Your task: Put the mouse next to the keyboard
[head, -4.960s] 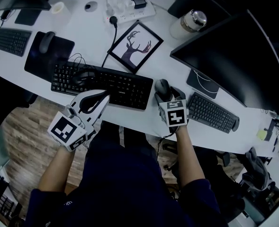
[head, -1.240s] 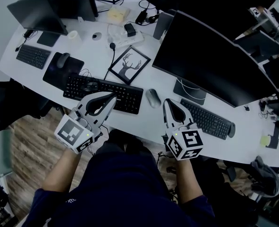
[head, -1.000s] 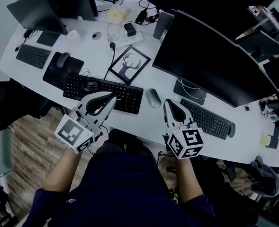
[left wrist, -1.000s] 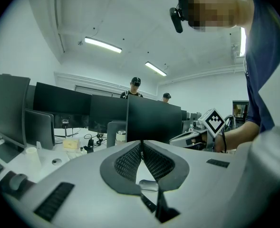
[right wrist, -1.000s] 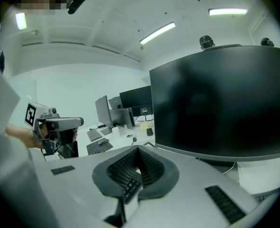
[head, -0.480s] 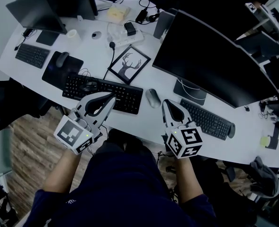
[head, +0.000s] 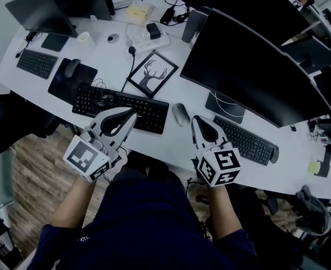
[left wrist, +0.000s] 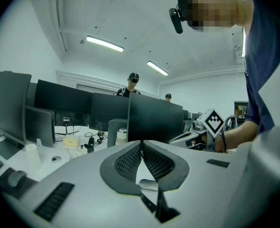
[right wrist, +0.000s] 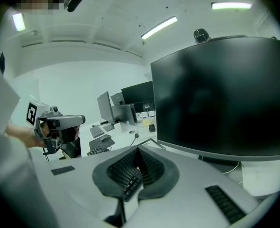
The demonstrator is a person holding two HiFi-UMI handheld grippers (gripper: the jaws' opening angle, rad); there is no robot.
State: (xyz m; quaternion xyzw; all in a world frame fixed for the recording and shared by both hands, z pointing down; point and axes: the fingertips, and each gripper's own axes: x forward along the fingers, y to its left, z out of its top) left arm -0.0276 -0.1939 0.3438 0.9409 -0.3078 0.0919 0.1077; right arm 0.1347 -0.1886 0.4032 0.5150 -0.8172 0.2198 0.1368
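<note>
Spotted the mouse flat on the white bench, just beside the right end of the black keyboard, with a thin strip of bench between them. Found nothing touching it. Caught the mouse again in the left gripper view, a silver sliver through the gap under the meeting tips.

Saw the right gripper just right of the mouse and apart from it, tips aimed away from the person, jaws pressed together on nothing. Checked the right gripper in its own view: pads met at the tip, dark keys showed through the gap below, could not tell which keyboard.

Saw the left gripper over the near edge of the black keyboard, jaws likewise closed and empty. Confirmed on the left gripper in its own view, tips touching.

Noted a framed deer picture behind the black keyboard. Noted a second keyboard right of the right gripper, in front of a big dark monitor. Noted a dark mouse pad left of the black keyboard, carrying another mouse. Noted a power strip further back.
</note>
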